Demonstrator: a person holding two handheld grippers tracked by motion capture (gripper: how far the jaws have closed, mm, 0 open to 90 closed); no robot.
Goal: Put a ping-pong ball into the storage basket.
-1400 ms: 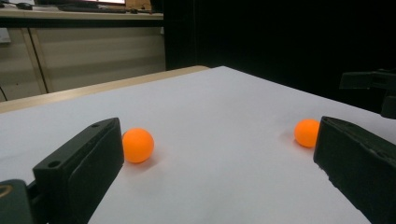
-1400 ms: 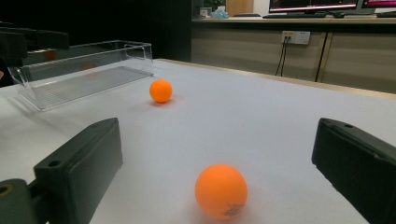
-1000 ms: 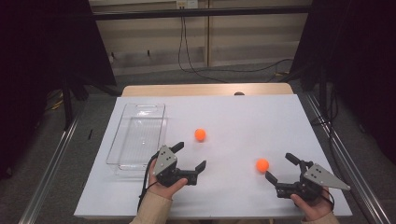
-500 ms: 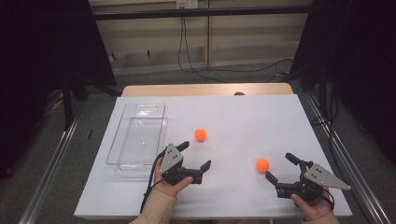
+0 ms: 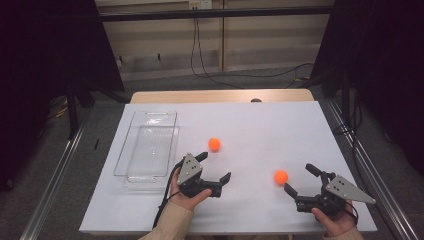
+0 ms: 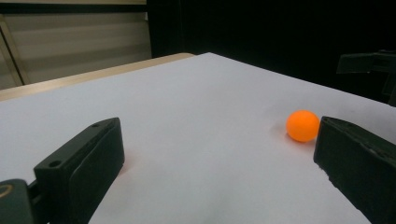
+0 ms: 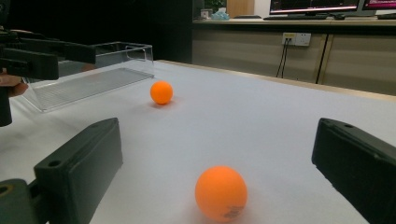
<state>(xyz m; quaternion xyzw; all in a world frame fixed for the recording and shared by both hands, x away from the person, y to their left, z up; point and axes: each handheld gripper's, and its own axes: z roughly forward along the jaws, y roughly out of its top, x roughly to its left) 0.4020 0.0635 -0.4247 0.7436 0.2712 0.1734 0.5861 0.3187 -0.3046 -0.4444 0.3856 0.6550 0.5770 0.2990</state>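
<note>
White tabletop (image 5: 260,125) fills the middle of the high view, with dark floor and a pale wall panel behind it. At the left of the frame a clear rectangular plastic tray (image 5: 146,145) lies empty, its long side running away from the person. Just right of its near end is the left claw (image 5: 216,168), jaws spread wide and holding nothing; over the last second it has slid right and up the frame, from beside the tray's near corner towards the small orange ball at centre (image 5: 214,144), which has not moved. In the left gripper view that ball (image 6: 303,125) sits just ahead of the right-hand jaw, not yet between the two. Further right, near the lower right of the frame, the second orange ball (image 5: 281,176) rests on the tabletop, and the right claw (image 5: 300,178) waits open around its near side, unchanged in place; the right gripper view shows this ball (image 7: 220,192) low and central between the spread jaws. Judging by this, the left hand is closing on its ball for a pick-up, probably bound for the tray, though it needs a further shift to centre the ball before clenching.
</note>
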